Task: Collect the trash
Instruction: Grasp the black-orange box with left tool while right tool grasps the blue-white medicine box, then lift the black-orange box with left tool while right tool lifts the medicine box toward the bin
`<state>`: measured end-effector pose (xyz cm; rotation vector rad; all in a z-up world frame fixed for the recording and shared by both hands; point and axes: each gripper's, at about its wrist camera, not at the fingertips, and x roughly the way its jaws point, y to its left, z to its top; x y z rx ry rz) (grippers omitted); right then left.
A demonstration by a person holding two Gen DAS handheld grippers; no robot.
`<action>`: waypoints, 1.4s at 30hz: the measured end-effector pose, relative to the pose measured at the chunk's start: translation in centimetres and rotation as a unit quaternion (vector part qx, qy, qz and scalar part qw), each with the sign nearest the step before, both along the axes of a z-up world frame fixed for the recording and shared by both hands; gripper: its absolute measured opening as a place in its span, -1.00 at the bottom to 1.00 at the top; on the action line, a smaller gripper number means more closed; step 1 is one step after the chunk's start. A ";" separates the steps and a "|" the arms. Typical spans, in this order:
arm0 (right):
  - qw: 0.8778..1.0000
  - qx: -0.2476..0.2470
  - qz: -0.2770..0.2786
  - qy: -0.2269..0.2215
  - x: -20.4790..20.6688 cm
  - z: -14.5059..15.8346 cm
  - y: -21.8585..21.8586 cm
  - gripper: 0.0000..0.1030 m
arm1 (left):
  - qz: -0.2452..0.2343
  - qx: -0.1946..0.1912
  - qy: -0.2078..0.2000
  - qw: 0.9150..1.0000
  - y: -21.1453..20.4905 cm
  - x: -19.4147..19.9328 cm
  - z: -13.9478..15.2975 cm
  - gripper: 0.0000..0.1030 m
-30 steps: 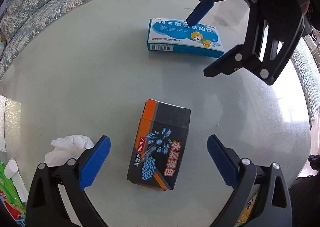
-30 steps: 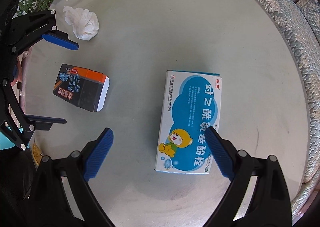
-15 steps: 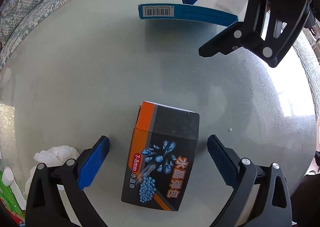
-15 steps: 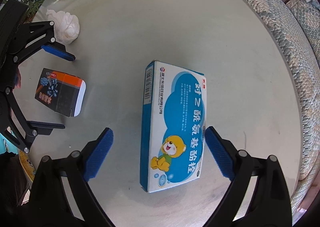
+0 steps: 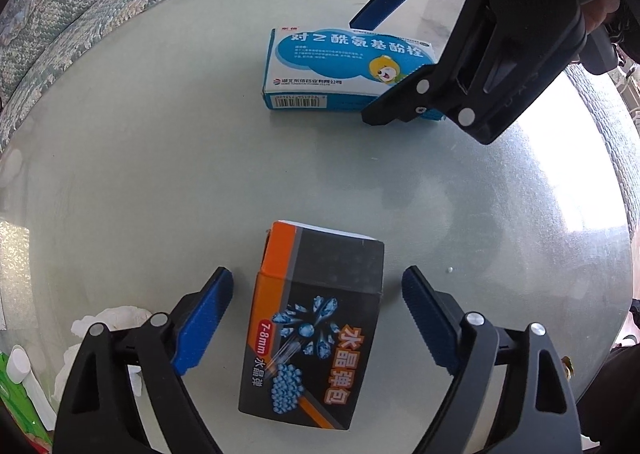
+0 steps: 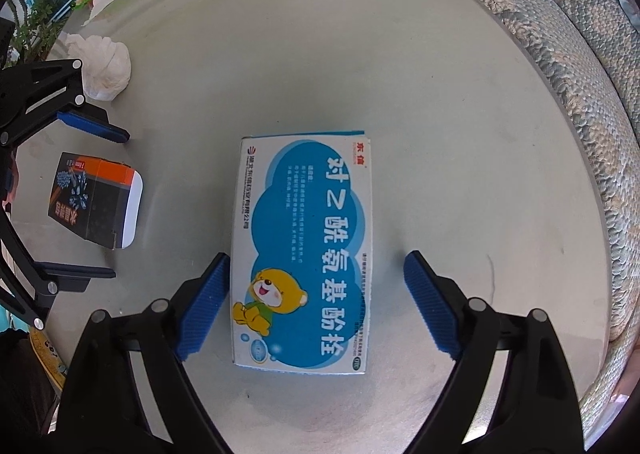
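Both claws have just been closing: your left gripper [image 5: 316, 318] straddles the black-and-orange cardboard box [image 5: 310, 330], untouched; your right gripper [image 6: 316, 306], at one o'clock, perhaps brushes the blue-and-white medicine carton [image 6: 304, 250].

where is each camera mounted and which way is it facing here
Left wrist: on the left gripper, looking steeply down at the black and orange box between its open fingers; the right gripper shows beyond.
Right wrist: on the right gripper, looking steeply down at the blue and white box between its open fingers; the left gripper shows at left.
Shared: both boxes, crumpled tissue, glass table.
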<state>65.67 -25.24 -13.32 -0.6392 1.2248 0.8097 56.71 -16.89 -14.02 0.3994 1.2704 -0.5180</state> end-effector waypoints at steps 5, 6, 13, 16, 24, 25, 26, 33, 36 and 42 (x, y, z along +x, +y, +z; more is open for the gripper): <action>1.000 0.006 0.000 -0.005 -0.5 0.4 0.1 0.18 | 0.022 -0.006 -0.007 1.000 0.5 -0.2 0.7 0.08; 1.000 0.007 -0.002 -0.006 -0.6 0.3 0.1 0.18 | 0.027 -0.009 -0.006 1.000 0.7 -0.2 0.8 0.02; 1.000 0.008 -0.010 -0.013 -1.2 0.4 0.0 0.18 | 0.032 -0.002 -0.006 0.999 0.3 -0.3 0.9 0.01; 1.000 0.005 -0.008 -0.013 -1.9 0.5 -0.2 0.18 | 0.038 -0.001 -0.003 0.999 0.1 -0.7 0.9 0.01; 1.000 0.009 -0.014 -0.016 -2.4 2.0 -0.3 0.18 | 0.047 0.005 -0.008 0.999 0.3 -0.2 1.8 0.01; 1.000 0.010 -0.015 -0.017 -2.3 2.3 -0.3 0.18 | 0.048 0.005 -0.008 0.999 0.3 -0.1 2.1 0.01; 1.000 0.010 -0.015 -0.016 -2.4 2.7 -0.3 0.18 | 0.048 0.007 -0.013 0.999 0.3 -0.2 2.4 0.01; 0.999 0.011 -0.025 -0.033 -3.2 5.7 -0.1 0.18 | 0.052 0.008 -0.030 0.998 0.1 -0.5 5.5 0.01; 0.999 0.009 -0.034 -0.039 -3.7 7.1 0.0 0.18 | 0.069 0.003 -0.039 0.997 0.5 -0.8 7.1 0.01; 0.996 0.001 -0.074 -0.041 -5.8 9.6 0.3 0.18 | 0.134 -0.004 -0.038 0.990 2.7 -1.9 9.9 0.01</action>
